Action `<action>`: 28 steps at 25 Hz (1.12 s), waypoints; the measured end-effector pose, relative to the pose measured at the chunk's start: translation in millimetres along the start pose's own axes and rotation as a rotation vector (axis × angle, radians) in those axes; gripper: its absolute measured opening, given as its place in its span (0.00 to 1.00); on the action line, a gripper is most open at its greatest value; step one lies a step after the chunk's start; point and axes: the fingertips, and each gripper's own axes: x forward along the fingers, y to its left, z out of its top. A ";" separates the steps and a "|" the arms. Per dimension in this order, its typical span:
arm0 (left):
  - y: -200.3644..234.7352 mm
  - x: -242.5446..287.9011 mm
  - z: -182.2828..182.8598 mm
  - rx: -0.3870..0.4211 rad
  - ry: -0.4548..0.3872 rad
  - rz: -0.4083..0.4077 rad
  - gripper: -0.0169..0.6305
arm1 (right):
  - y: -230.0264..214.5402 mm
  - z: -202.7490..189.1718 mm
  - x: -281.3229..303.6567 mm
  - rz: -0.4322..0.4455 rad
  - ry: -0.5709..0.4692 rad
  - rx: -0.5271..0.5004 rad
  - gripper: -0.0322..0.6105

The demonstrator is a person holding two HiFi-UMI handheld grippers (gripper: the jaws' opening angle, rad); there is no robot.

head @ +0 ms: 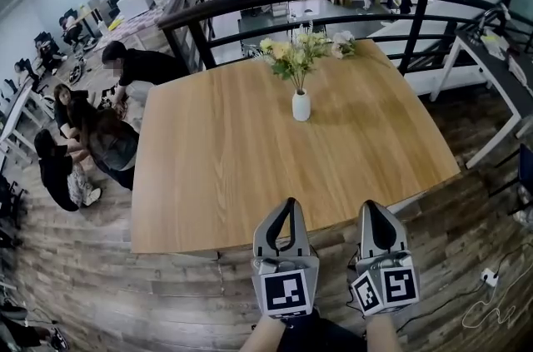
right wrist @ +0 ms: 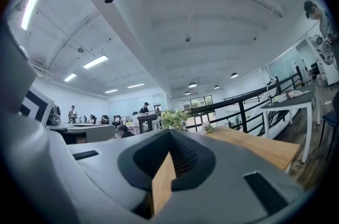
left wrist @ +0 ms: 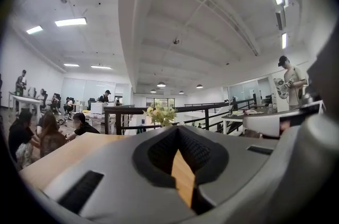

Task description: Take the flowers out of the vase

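A: If I look for the flowers (head: 297, 51), where are they?
B: Upright in a white vase (head: 301, 106), far side of the tabletop (head: 216, 167).
A: The grippers?
B: Near edge: left gripper (head: 289, 203), right gripper (head: 372, 207), both jaws closed, empty.

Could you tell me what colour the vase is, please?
The vase is white; the head view shows it best.

Matt wooden table (head: 250, 159), smooth glossy vase (head: 301, 106)

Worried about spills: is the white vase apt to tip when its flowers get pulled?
Probably: the vase looks narrow under a wider, taller bunch of flowers. Standing free on the smooth table, it might also slide.
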 end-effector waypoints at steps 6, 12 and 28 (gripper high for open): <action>17.1 47.0 6.1 -0.004 -0.009 -0.009 0.06 | -8.0 2.2 48.2 -0.009 0.001 -0.006 0.04; 33.7 91.7 12.1 -0.009 -0.004 -0.013 0.06 | -15.5 8.3 97.8 -0.010 0.001 -0.006 0.04; 85.0 167.9 11.7 -0.022 0.016 -0.004 0.06 | -14.2 4.9 188.9 -0.011 0.025 -0.007 0.04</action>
